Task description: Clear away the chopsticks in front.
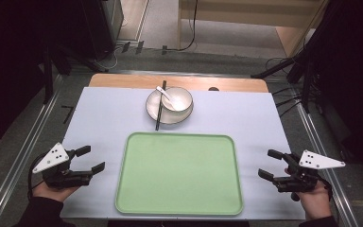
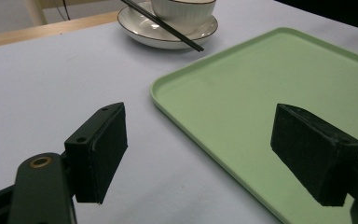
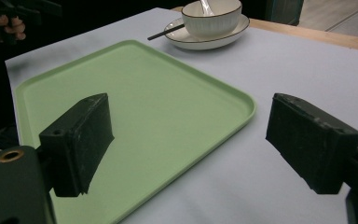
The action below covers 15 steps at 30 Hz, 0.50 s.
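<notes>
Both grippers [image 1: 89,159] [image 1: 270,164] flank the tray [image 1: 179,173], fingers apart

White bowl [image 1: 178,99] on plate [image 1: 151,108], spoon [image 1: 164,94] inside bowl, black chopsticks [image 1: 159,113] across plate; pale tablecloth [image 1: 104,118].

A flat, pale green tray [image 1: 179,175] lies bare between both spread-jawed grippers.

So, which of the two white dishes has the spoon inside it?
The bowl, the deeper dish standing on the flat plate. The white spoon rests inside it; the plate carries only the bowl and the black chopsticks.
</notes>
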Available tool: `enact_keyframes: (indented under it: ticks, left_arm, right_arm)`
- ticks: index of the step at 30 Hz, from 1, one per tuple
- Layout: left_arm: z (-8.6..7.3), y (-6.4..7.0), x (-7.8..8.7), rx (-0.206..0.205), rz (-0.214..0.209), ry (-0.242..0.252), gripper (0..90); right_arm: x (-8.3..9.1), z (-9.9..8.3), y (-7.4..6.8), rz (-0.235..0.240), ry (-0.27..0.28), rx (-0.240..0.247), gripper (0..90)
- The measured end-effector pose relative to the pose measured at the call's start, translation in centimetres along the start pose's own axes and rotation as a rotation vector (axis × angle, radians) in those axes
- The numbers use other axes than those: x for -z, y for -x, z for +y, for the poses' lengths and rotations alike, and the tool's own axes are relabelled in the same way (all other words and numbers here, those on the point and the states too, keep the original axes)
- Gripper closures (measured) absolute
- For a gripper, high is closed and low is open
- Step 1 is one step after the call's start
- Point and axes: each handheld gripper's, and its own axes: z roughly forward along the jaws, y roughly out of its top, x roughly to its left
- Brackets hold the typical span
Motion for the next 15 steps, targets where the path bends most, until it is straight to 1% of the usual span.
enact_keyframes:
  ticks: [2, 3, 15]
  left_arm:
    - [0.02, -0.01, 0.02, -0.003, -0.001, 0.001, 18.8]
    - [0.04, 0.0, 0.03, -0.009, 0.006, 0.001, 18.8]
    - [0.1, 0.04, 0.16, -0.009, 0.004, 0.016, 18.9]
  right_arm:
    - [-0.01, -0.02, -0.03, 0.001, -0.002, -0.001, 14.9]
    - [0.02, -0.01, -0.02, 0.0, -0.002, -0.001, 14.9]
    - [0.0, -0.01, -0.05, 0.0, -0.001, 0.003, 14.9]
